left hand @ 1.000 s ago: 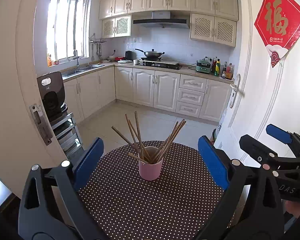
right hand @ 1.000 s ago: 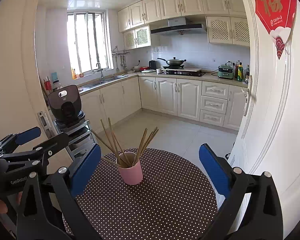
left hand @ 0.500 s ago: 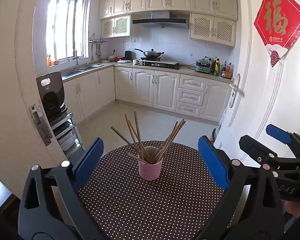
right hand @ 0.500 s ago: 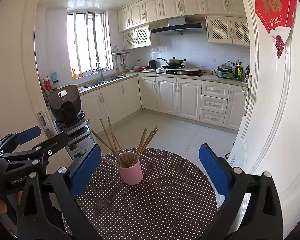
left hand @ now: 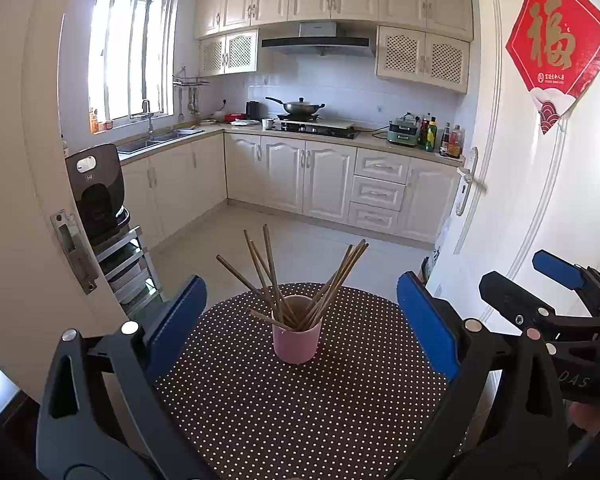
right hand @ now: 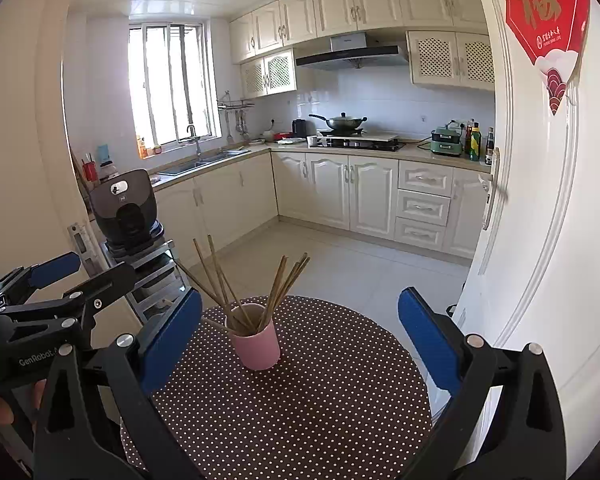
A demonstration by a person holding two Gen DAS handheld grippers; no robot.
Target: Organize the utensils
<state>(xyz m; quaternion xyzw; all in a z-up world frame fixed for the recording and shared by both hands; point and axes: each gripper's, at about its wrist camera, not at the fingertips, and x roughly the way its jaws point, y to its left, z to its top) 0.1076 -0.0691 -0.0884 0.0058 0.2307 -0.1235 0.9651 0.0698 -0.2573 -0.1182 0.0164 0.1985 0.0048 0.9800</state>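
A pink cup (left hand: 297, 340) (right hand: 257, 345) stands upright near the far edge of a small round table (left hand: 260, 412) (right hand: 300, 408) with a brown polka-dot cloth. Several wooden chopsticks (left hand: 328, 280) (right hand: 284, 284) fan out of it. My left gripper (left hand: 300, 320) is open, its blue pads either side of the cup but nearer than it, nothing between them. My right gripper (right hand: 300, 324) is also open and holds nothing, with the cup left of centre ahead. Each gripper shows at the edge of the other's view: the right one (left hand: 548, 288), the left one (right hand: 64, 276).
An open white door (left hand: 540, 200) with a red paper decoration (left hand: 556, 48) stands close on the right. A door frame (left hand: 40, 200) is on the left, with a dark appliance on a metal rack (right hand: 128, 216) behind it. Kitchen cabinets (left hand: 324, 184) line the far wall.
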